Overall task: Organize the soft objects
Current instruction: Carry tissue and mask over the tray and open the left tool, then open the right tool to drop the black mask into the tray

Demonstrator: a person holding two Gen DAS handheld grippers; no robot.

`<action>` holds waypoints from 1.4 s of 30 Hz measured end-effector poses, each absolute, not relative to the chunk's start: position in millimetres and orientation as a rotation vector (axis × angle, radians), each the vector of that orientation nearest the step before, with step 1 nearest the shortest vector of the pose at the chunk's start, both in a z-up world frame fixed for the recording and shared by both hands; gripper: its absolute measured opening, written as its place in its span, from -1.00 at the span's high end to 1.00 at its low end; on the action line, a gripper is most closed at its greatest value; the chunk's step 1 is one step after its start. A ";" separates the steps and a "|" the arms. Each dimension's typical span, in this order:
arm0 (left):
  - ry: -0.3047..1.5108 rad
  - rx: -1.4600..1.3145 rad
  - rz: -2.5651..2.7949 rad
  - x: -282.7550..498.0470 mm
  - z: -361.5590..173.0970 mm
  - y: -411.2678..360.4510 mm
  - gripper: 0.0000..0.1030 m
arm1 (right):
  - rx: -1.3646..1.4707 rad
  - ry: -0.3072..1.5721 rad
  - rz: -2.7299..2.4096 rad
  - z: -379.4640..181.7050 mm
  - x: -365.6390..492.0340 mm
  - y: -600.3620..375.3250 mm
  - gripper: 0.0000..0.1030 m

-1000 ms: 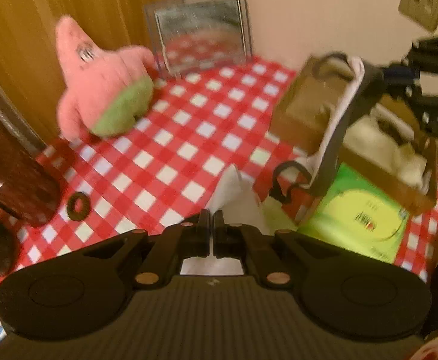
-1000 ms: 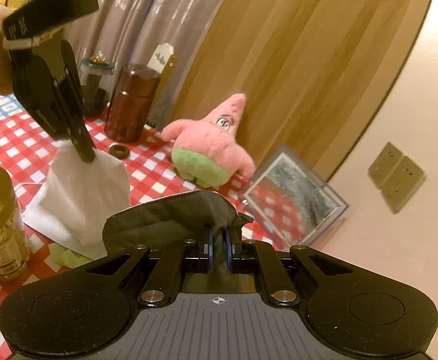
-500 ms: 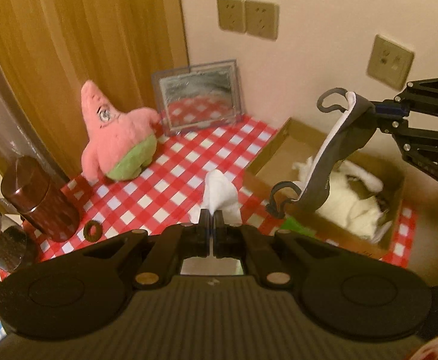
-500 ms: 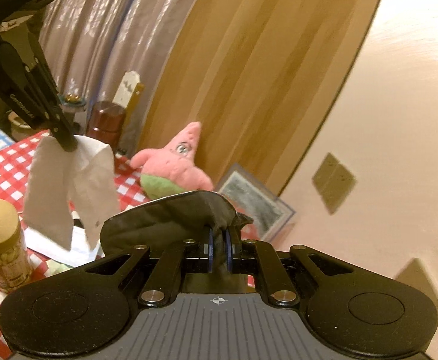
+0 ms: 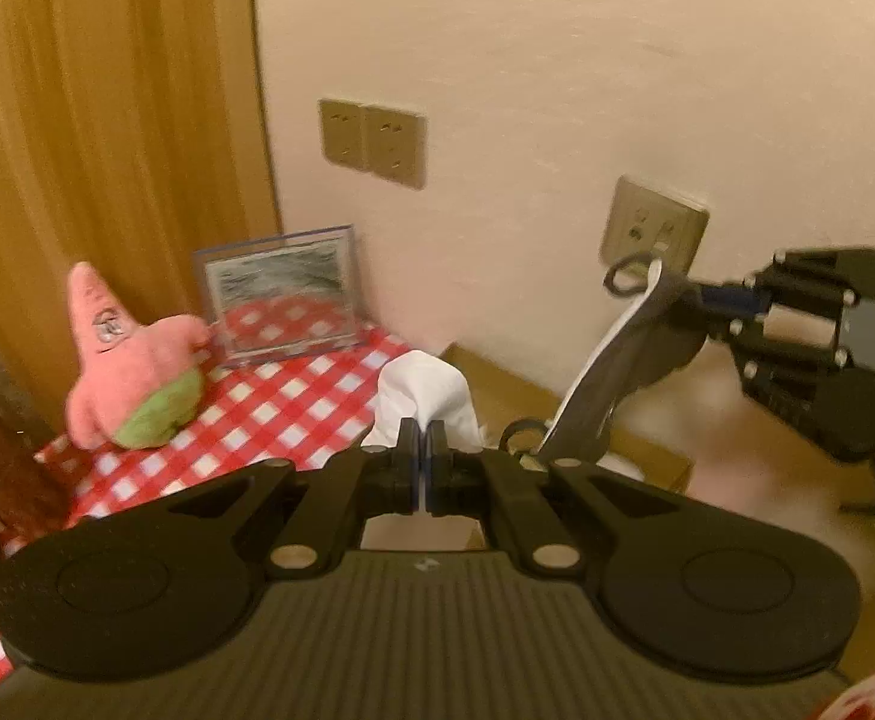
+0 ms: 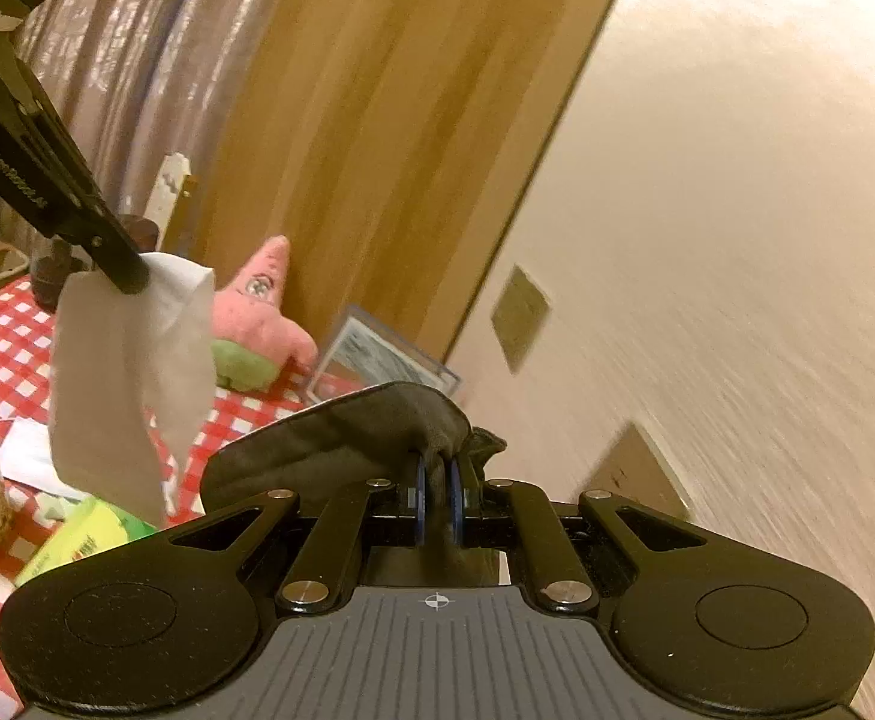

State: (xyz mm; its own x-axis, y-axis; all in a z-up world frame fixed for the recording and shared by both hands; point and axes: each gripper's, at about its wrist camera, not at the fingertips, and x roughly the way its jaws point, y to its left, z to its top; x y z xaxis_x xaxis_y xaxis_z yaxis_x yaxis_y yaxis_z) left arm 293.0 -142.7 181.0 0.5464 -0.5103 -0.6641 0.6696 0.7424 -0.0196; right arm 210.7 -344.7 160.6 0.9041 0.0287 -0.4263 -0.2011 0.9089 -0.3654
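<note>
Jaws clenched, the left gripper (image 5: pixel 423 441) pinches a white tissue sheet (image 6: pixel 131 372); the right gripper (image 6: pixel 435 483) grips a dark grey fabric eye mask (image 5: pixel 611 384). Both hang above the brown cardboard box (image 5: pixel 647 450).

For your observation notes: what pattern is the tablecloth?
The tablecloth is red-and-white checked, clearest in the left wrist view.

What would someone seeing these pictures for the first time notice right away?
Probably the pink star plush, sitting on the red checked tablecloth by the wooden panel, next to a clear frame leaning on the wall. Then the two held items: the left gripper is shut on a white cloth hanging in the air, and the right gripper is shut on a dark eye mask dangling over the cardboard box.
</note>
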 end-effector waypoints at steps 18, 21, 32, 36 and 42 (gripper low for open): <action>0.848 0.065 -0.735 340.2 69.1 -239.9 0.97 | -0.364 0.575 0.081 92.3 207.2 -397.9 0.84; 0.846 0.067 -0.716 343.9 58.4 -241.3 0.62 | -0.355 0.598 0.085 81.2 211.1 -402.8 0.84; 0.830 -0.018 -0.618 333.5 51.7 -188.8 0.62 | -0.314 0.632 0.122 53.7 223.6 -398.6 0.84; 0.811 -0.030 -0.573 317.6 51.2 -169.0 0.61 | -0.305 0.636 0.129 49.5 230.1 -395.6 0.84; 0.780 -0.094 -0.494 291.0 49.6 -134.6 0.56 | -0.295 0.651 0.135 42.4 239.3 -392.6 0.84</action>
